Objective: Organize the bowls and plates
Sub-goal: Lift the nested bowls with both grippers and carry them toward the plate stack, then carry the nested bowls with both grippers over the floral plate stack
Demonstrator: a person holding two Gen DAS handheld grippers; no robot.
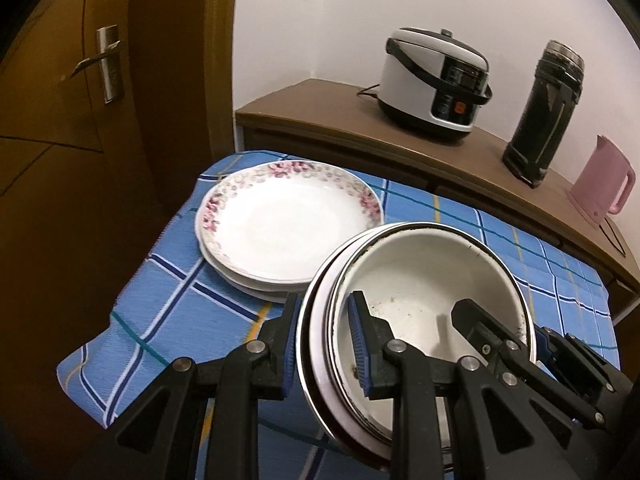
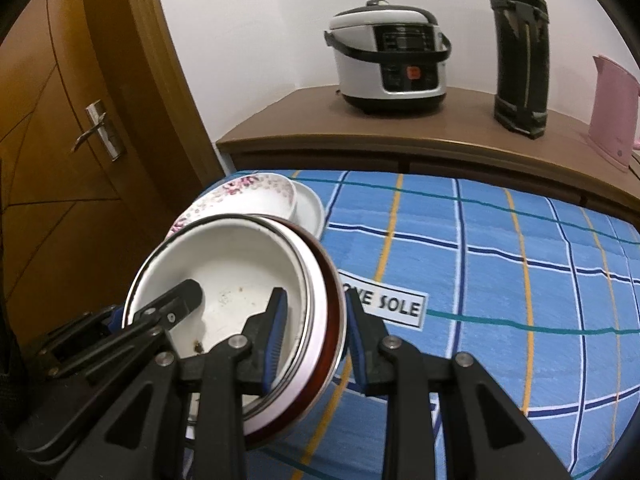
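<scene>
A stack of nested bowls [image 1: 420, 292], white enamel inside with a dark red outer bowl, is held tilted above the blue checked tablecloth [image 1: 160, 300]. My left gripper [image 1: 324, 344] is shut on the stack's left rim. My right gripper [image 2: 316, 336] is shut on the stack's right rim [image 2: 320, 320]; its fingers [image 1: 480, 328] show inside the bowl in the left wrist view. A stack of plates [image 1: 288, 220], the top one with pink flowers, lies on the cloth at the back left, also in the right wrist view [image 2: 256, 196].
A wooden cabinet [image 1: 320, 104] behind the table carries a rice cooker [image 1: 436, 80], a dark thermos [image 1: 544, 112] and a pink kettle [image 1: 604, 192]. A wooden door [image 1: 80, 120] stands at the left. A "SOLE" label [image 2: 396, 308] lies on the cloth.
</scene>
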